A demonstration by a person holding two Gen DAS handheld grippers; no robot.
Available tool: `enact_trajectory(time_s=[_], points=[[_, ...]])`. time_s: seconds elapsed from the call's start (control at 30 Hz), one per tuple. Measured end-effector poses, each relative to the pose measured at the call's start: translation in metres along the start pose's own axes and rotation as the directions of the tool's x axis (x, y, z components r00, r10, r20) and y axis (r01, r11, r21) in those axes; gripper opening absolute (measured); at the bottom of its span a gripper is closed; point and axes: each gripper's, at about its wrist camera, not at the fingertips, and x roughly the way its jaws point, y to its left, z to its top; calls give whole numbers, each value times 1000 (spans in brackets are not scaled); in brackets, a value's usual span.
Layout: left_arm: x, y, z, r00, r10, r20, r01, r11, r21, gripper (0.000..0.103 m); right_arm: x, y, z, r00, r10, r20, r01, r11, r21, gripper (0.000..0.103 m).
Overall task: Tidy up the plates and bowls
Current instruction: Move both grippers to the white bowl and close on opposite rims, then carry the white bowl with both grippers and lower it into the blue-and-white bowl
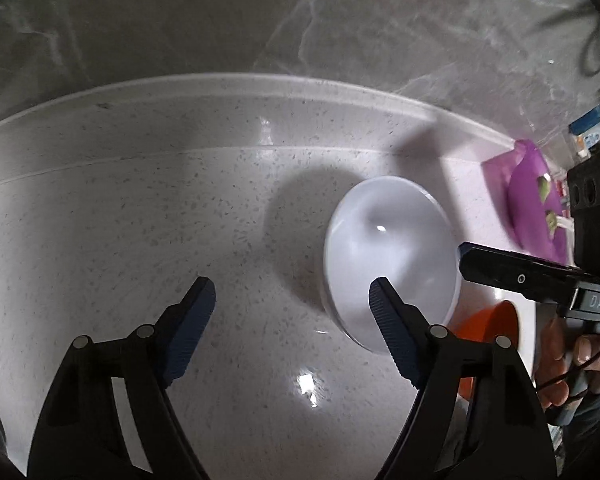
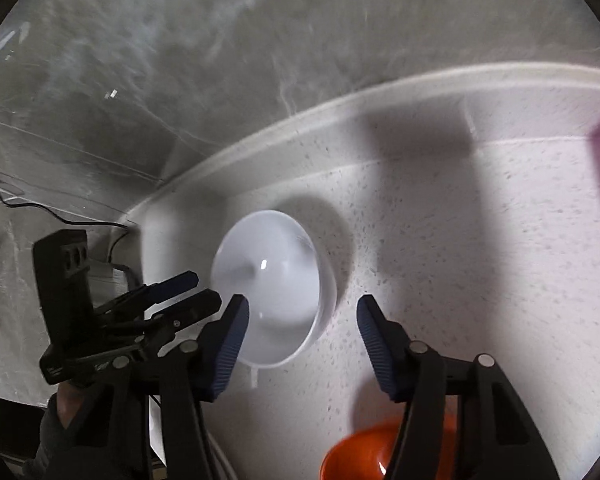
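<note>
I see a white bowl [image 1: 388,256] sitting upright on the speckled white table [image 1: 140,220], near its raised back edge. My left hand-held gripper [image 1: 292,300] hangs above the table with its jaws apart and nothing between them; its right finger overlaps the bowl's near rim in the left wrist view, but I cannot tell whether it touches. My right hand-held gripper [image 2: 302,316] is also partly open and empty, its left finger just over the bowl's [image 2: 272,280] near side, with bare table between the pads. An orange bowl [image 2: 364,456] lies close below it, partly hidden by the right finger. A purple bag [image 1: 532,200] rests farther right against the back edge.
</note>
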Motion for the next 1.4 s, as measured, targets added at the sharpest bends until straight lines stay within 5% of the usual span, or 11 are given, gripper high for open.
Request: enact_trajectory(time_s=[0.17,0.33,0.5,0.73,1.1,1.4], points=[[22,2,5,1000,3,-25,-3,1000,2,65,14,-6,4,1000,-22,-12,22,999,24,56],[37,5,5,998,-6,-55,5,1000,-6,65,30,-4,6,996,-68,-53,68,998,14,55],[45,-3,7,998,-2,-56,2,1000,-8,65,44,-4,4,993,-77,-86,80,996,32,43],[47,-24,12,999,-13,-49,15,999,43,11,52,5,6,994,-55,-95,57,998,20,19],[28,-53,6,1000,7,-23,-5,998,61,10,44,17,2,994,-91,-60,93,995,32,15],[-20,-107,-19,999,-54,6,53,992,111,10,-32,16,-28,996,-85,21,84,995,47,15]])
